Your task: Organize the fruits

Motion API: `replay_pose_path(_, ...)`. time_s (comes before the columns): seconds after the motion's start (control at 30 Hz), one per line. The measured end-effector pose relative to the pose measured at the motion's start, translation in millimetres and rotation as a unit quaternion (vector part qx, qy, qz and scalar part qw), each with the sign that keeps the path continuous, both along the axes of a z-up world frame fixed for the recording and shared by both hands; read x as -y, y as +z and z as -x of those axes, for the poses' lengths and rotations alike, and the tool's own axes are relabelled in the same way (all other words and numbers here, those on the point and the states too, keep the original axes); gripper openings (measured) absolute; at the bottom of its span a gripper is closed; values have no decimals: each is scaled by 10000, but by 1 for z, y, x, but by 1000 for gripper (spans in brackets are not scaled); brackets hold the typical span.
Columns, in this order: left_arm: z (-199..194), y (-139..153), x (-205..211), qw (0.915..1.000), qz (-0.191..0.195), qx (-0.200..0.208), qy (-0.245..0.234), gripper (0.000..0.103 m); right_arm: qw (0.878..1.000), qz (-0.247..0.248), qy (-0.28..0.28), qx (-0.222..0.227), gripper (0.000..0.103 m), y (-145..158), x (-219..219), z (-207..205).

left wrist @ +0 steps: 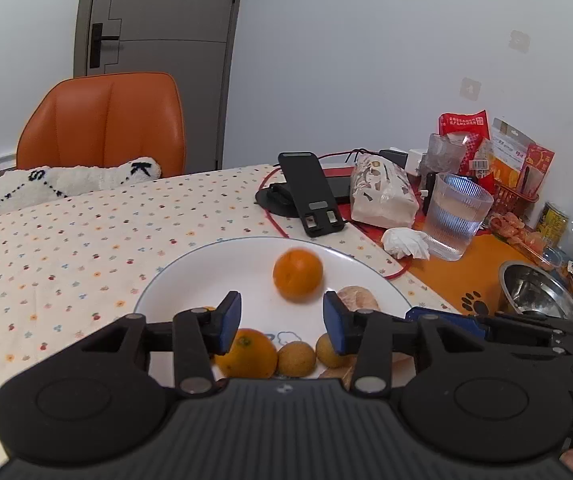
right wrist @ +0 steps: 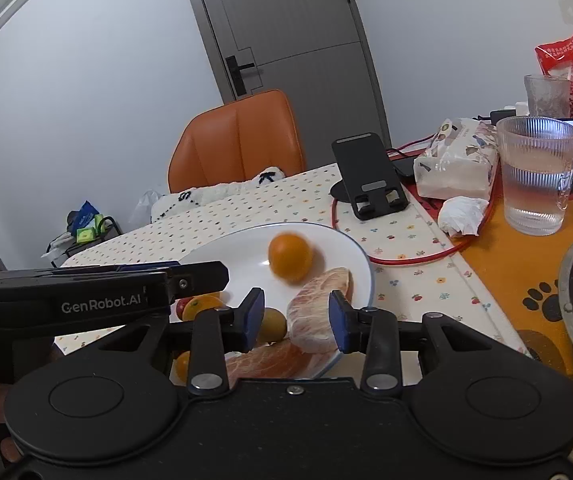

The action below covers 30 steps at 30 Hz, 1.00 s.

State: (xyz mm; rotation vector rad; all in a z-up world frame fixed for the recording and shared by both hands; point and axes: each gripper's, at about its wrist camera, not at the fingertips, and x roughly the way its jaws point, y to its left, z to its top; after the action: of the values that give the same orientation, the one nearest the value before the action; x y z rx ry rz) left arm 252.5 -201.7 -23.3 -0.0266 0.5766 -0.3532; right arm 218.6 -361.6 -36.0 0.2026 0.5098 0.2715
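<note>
The table (left wrist: 66, 248) carries a dotted cloth. My white plate (left wrist: 214, 268) sits on it near me and holds the fruit. One orange (left wrist: 297, 275) lies apart from the rest near the plate's middle, its outline blurred. A second orange (left wrist: 246, 354) and two small yellow-brown fruits (left wrist: 296, 358) sit at the plate's near edge. Peeled pomelo segments (right wrist: 318, 312) lie on the plate's right side.

A ribbed glass (left wrist: 456, 216) with water stands further right on an orange mat, a steel bowl (left wrist: 538, 292) nearer me. A tissue pack (left wrist: 382, 196) and black phone stand (left wrist: 310, 196) sit behind the plate.

My left tongs (left wrist: 282, 322) hang released above the plate, gripping nothing. My right tongs (right wrist: 296, 320) are spread wide too, with a pomelo segment showing between the pads (right wrist: 336, 320); I cannot tell whether they touch it.
</note>
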Motion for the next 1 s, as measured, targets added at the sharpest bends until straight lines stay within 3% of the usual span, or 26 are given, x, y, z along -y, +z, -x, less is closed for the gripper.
replay_pose_path(0.27, 9, 2, -19, 9993, 25, -112, 350, 62, 10000, -44, 23, 9, 42, 1, -6, 0)
replay_pose_path(0.4, 15, 2, -32, 9983, 103, -180, 549, 63, 9999, 42, 4, 122, 57, 6, -13, 5)
replay_pose_path(0.47, 18, 2, -38, 9975, 76, -194, 672, 76, 9998, 77, -9, 169, 62, 7, -16, 6)
replay_pose_path(0.5, 20, 2, -41, 9971, 65, -165, 743, 78, 9998, 103, -17, 153, 64, 7, -18, 7)
replay_pose_path(0.83, 41, 8, -75, 9919, 137, -128, 1257, 88, 9991, 257, -11, 350, 93, 18, -38, 19)
replay_pose_path(1.0, 56, 10, -90, 9886, 91, -81, 1498, 88, 9988, 276, 113, 377, 98, 20, -48, 28)
